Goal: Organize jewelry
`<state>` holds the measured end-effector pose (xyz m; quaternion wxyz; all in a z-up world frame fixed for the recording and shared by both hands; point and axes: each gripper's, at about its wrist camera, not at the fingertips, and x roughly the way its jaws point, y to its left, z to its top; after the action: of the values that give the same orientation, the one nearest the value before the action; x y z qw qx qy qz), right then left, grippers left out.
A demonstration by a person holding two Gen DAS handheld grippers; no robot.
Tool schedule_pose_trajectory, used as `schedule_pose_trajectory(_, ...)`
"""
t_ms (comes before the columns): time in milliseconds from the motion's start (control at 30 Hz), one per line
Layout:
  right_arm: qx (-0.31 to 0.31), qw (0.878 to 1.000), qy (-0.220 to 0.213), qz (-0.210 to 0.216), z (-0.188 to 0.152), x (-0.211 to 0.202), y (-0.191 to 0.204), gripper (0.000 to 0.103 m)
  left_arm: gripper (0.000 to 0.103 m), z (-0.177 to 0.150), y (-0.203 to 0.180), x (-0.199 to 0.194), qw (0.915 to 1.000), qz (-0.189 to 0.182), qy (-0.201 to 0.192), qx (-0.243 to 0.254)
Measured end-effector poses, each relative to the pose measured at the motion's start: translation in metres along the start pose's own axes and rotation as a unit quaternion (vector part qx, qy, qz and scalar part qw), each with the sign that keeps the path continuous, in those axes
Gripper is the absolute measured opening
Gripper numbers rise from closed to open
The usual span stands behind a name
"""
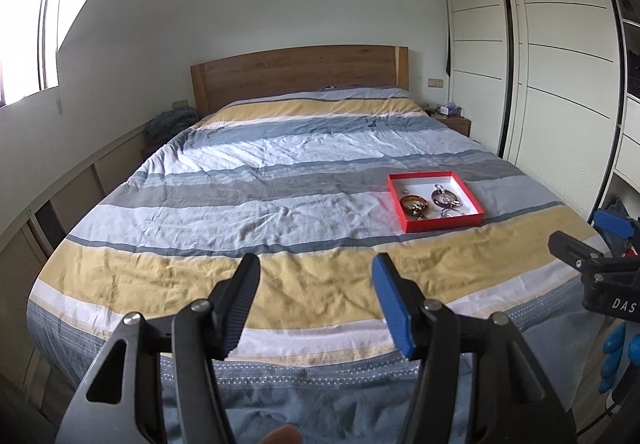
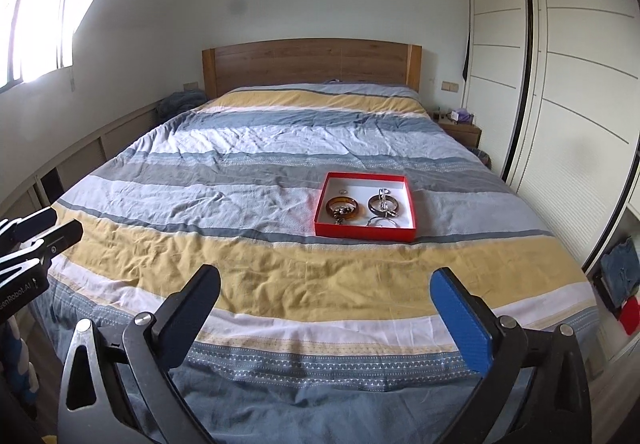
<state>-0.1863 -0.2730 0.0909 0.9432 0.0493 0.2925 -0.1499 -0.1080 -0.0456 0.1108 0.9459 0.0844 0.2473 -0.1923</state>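
A red box with a white inside [image 1: 417, 225] [image 2: 364, 232] lies on the striped bedspread, right of the bed's middle. In it lie an amber bangle [image 1: 414, 205] [image 2: 342, 208], a grey bangle [image 1: 446, 197] [image 2: 383, 204], a thin silver ring-shaped piece [image 2: 382, 222] and a small ring [image 2: 343, 191]. My left gripper [image 1: 314, 272] is open and empty over the foot of the bed, well short of the box. My right gripper [image 2: 326, 286] is open and empty, also over the foot, the box ahead of it.
The bed [image 2: 280, 147] has a wooden headboard [image 2: 312, 63]. White sliding wardrobe doors [image 2: 568, 83] run along the right. A bedside table [image 2: 460, 129] stands at the back right. A window [image 1: 24, 35] and low cabinets line the left wall.
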Motion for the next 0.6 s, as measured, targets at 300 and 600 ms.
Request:
schedule_pose_trajectory(300, 0.001, 1.0, -0.024, -0.02, -0.001, -0.01, -0.004, 0.103, 0.067, -0.001, 0.006, -0.006, 1.0, 0.004, -0.004, -0.007)
schedule_pose_trajectory(600, 0.009, 0.999, -0.022, -0.023, -0.002, -0.007, -0.007, 0.103, 0.07, -0.01, 0.012, 0.01, 0.9996, -0.003, 0.021, -0.018)
